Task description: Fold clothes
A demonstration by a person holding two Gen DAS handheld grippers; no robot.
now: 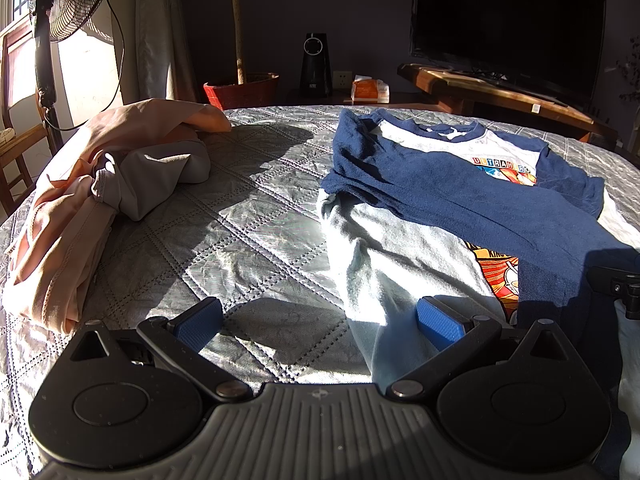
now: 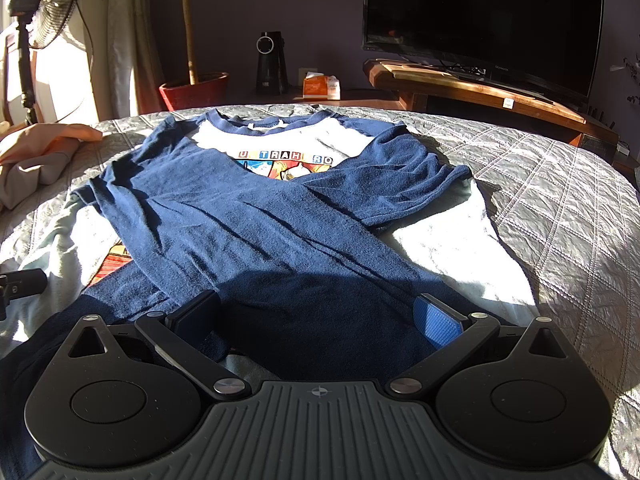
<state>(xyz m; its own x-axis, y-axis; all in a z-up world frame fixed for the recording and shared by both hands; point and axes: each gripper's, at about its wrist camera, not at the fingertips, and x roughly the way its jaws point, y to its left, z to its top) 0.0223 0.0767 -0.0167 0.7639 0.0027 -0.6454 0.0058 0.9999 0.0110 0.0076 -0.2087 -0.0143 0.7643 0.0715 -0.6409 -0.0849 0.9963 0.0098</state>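
Note:
A white shirt with navy sleeves and a cartoon print (image 2: 288,168) lies face up on the bed, both long sleeves (image 2: 248,216) crossed over its chest. In the left wrist view the same shirt (image 1: 400,240) fills the right half. My left gripper (image 1: 320,316) is open just above the shirt's lower left edge, its right pad (image 1: 438,320) over the pale fabric. My right gripper (image 2: 316,316) hangs open over the sleeve ends near the hem, with nothing between its fingers. The tip of the right gripper (image 1: 624,284) shows at the left wrist view's right edge.
A crumpled pile of peach and grey clothes (image 1: 100,184) lies on the left of the grey quilted bedspread (image 1: 224,232). Beyond the bed stand a fan (image 1: 60,4), a potted plant (image 1: 244,92), a black heater (image 1: 316,64) and a TV (image 2: 480,20) on a wooden stand.

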